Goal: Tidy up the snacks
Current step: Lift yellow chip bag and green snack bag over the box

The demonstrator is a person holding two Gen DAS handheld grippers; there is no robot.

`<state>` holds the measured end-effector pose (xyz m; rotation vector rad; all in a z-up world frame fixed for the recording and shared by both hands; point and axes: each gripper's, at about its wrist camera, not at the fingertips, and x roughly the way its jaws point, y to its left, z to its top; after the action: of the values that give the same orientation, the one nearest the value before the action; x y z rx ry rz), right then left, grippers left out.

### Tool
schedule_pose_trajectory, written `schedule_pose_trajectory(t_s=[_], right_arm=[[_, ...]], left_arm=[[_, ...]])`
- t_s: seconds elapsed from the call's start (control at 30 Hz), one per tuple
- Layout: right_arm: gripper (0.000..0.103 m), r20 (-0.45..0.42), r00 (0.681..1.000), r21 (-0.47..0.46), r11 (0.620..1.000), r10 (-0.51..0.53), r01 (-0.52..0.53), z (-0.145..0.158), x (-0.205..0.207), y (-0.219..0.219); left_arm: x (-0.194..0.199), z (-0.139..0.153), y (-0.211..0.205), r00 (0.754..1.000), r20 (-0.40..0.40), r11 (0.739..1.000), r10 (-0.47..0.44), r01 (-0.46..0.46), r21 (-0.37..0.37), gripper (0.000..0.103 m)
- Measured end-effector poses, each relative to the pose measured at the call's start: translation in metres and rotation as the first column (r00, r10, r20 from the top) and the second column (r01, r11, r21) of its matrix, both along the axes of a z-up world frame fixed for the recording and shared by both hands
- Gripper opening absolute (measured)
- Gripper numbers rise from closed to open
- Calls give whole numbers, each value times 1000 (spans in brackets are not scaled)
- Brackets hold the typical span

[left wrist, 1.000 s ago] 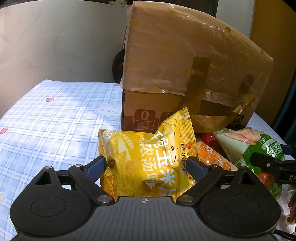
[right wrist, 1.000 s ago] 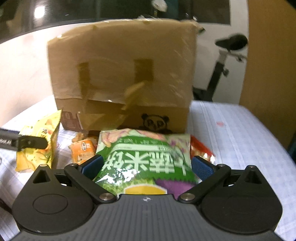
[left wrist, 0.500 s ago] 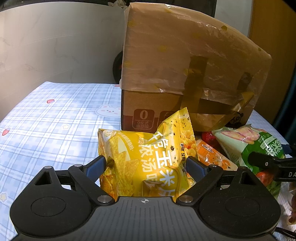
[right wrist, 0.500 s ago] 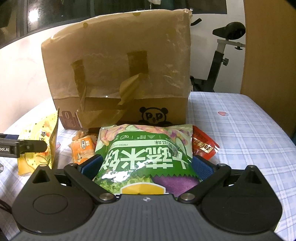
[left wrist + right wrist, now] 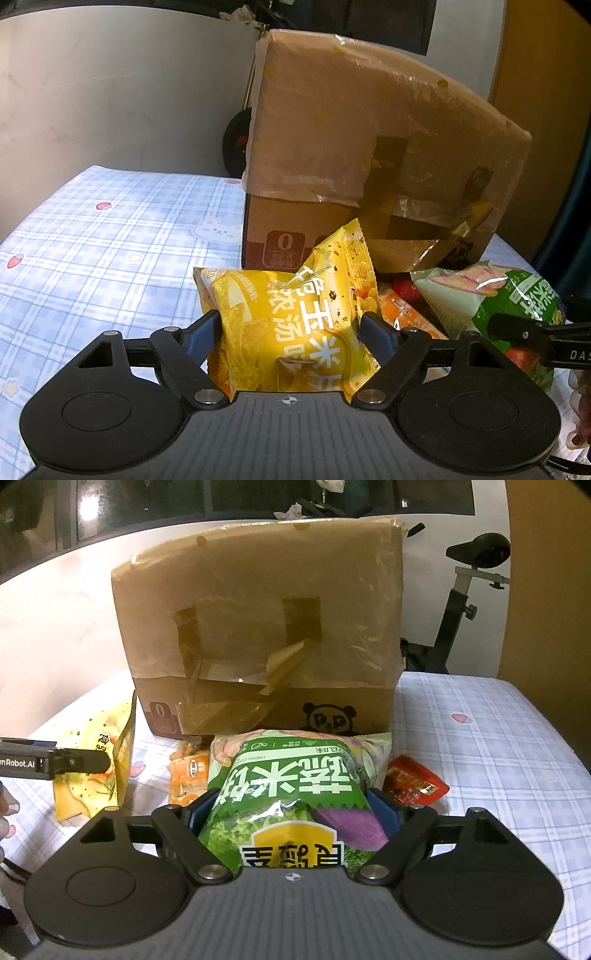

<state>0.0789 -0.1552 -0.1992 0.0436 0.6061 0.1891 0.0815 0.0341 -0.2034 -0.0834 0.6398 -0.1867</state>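
In the left wrist view, the left claw (image 5: 290,330) fills the bottom of the frame, and its blue pads have just been closing: they now press into both sides of the crinkly yellow corn-chip bag (image 5: 291,314) at centre, where half a second ago they stood just clear of it. So the left claw is pinching that bag. The bag stands on the blue checked cloth of the desk (image 5: 110,240), right in front of the tall taped cardboard box (image 5: 369,155) that takes up the upper middle. At the right edge the other claw's black finger lies against the glossy green rice-snack bag (image 5: 509,295), with a small orange packet (image 5: 402,314) between the two bags.

In the right wrist view, the right claw (image 5: 291,810) at bottom centre has likewise just been closing, and its pads now squeeze the green bag's waist, which bulges above them. A flat red sachet (image 5: 413,781) lies just right of it, low on the cloth.

Both grips look made, so lifting each bag toward the box seems the next step; thin film may slip.
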Motion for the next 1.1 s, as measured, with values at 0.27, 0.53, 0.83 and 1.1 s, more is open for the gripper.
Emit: schedule_pose_trajectory(t_s=[0.27,0.53,0.83,1.1], right_arm=[[84,29,1000,5,1000,-12,11,17,-14,-14],[84,23,992,9,993,-120,120,27,-33,-48],[84,55,976,-9,977,-211,211,45,-41,-72],[84,274,944,51,983,-185,178,114,-35,-77]], left_arm=[[-12,15,7,1000,23,1000,-7,7,-13,83],[-23,26,25,999,28,998,43,-42,-41,83],[-26,63,44,988,122,993,96,-86,-85,83],[-20,116,33,964,263,998,34,-17,-63,83]])
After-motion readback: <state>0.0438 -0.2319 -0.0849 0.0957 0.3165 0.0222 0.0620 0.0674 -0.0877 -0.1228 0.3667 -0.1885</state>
